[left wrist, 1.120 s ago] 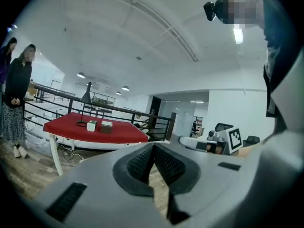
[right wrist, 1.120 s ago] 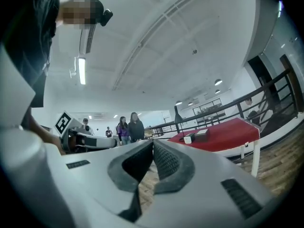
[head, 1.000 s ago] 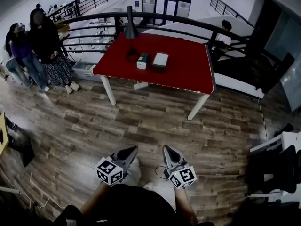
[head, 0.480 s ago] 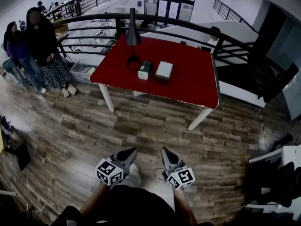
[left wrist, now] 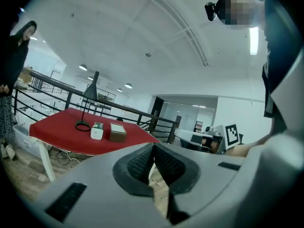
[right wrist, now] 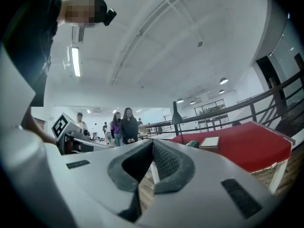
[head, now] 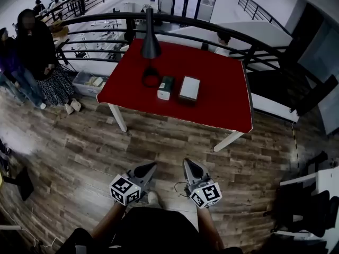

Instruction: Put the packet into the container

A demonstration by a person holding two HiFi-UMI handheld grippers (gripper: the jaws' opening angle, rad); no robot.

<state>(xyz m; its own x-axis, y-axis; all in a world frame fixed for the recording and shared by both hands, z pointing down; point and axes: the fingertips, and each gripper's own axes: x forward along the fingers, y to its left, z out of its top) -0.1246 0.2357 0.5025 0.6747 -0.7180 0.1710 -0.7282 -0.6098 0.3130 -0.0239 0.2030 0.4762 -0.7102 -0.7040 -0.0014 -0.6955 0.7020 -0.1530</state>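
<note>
**Approach to the red tabletop, grippers shut and empty**

Bystanders in dark clothes (head: 32,52) stand at the far left by the black railing, on the wood-plank floor (head: 79,147). To their right is the red rectangular tabletop (head: 217,102), which now fills more of the head view and sits closer than it did a second ago, so the person is walking toward it. On it, from left to right, are a black cone-shaded lamp (head: 150,41) with a ring base, a small white-and-green packet (head: 166,88), and just beside that a brown box-like container with a pale top (head: 189,88). Packet and container lie side by side, apparently not touching, and neither has moved.

Low in the view, the left gripper (head: 148,168) has its jaws pressed together with nothing between them. The right gripper (head: 189,165) is likewise closed and empty. Both remain held near the body, well apart from the tabletop.

By my reading, the task itself has not started. The gap is closing, but the packet is not yet within reach, and a gripper must spread its jaws before any pick.
</note>
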